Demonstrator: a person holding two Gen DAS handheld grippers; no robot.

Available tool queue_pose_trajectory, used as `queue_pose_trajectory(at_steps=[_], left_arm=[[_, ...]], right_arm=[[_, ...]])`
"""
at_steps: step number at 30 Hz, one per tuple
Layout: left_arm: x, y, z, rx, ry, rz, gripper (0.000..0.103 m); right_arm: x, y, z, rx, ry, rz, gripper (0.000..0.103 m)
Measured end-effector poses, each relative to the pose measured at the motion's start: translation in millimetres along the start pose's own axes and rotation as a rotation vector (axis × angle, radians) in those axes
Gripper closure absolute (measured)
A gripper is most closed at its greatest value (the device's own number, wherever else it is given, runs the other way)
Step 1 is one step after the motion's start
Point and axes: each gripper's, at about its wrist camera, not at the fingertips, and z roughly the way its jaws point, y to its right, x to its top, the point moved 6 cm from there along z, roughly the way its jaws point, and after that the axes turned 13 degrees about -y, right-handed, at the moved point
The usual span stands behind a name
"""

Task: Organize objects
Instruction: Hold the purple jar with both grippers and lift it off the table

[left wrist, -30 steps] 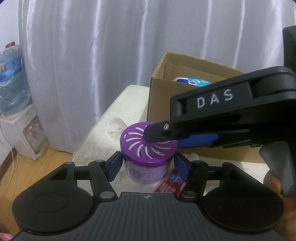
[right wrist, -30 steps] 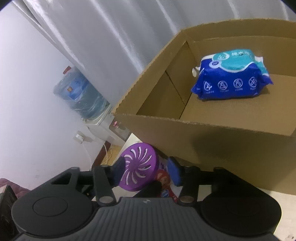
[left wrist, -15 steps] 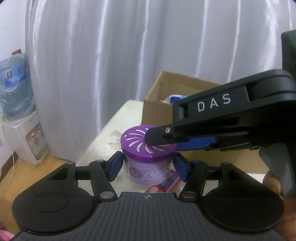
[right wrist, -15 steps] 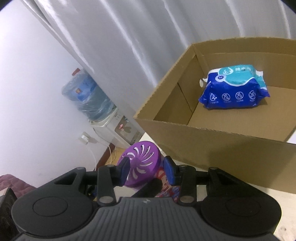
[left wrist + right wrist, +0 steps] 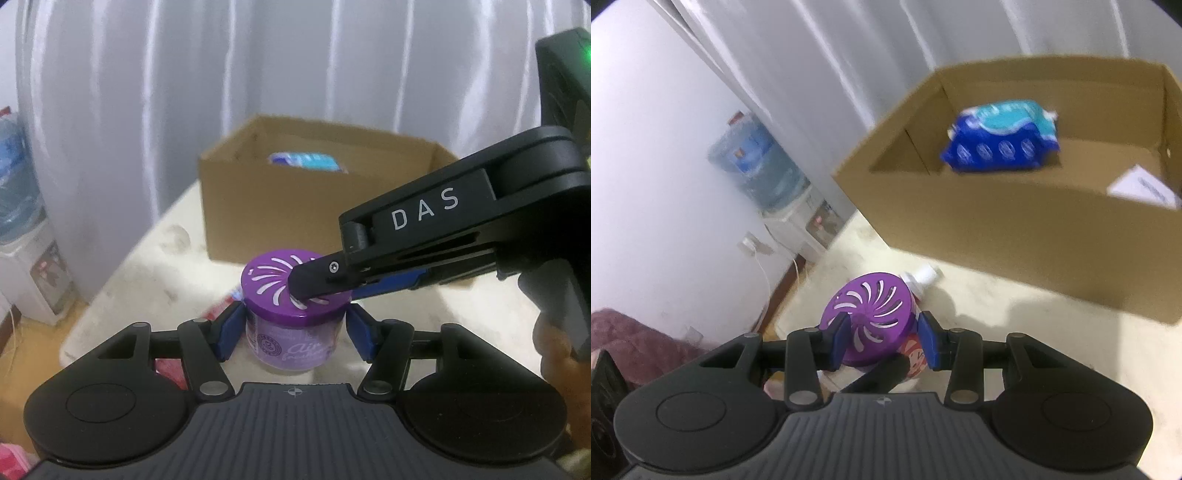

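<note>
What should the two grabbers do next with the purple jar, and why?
Probably carry the purple jar toward the cardboard box and over its rim. The left gripper holds the jar's body, the right gripper pinches its lid, and a blue wipes pack already lies inside.

A water dispenser (image 5: 783, 188) stands by white curtains (image 5: 258, 74), a wall socket (image 5: 752, 245) below it

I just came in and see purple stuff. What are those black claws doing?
A person holds a gripper in each hand. The left gripper squeezes the body of a purple air freshener jar; the right gripper pinches its slotted lid. Behind stands an open cardboard box with a blue wipes pack inside.
</note>
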Motion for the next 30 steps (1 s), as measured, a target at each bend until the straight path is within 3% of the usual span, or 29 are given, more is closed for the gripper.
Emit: queue_pose_trajectory(at_steps=[11, 19, 30], left_arm=[[-13, 9, 16, -0.017, -0.083, 0.052, 0.039], [-20, 10, 34, -0.003, -0.19, 0.063, 0.039], [-19, 8, 39, -0.007, -0.197, 0.064, 0.044]], right_arm=[[-15, 17, 12, -0.004, -0.06, 0.035, 0.06], [-12, 20, 14, 0.019, -0.078, 0.055, 0.059], [-9, 22, 15, 0.031, -0.104, 0.069, 0.059]])
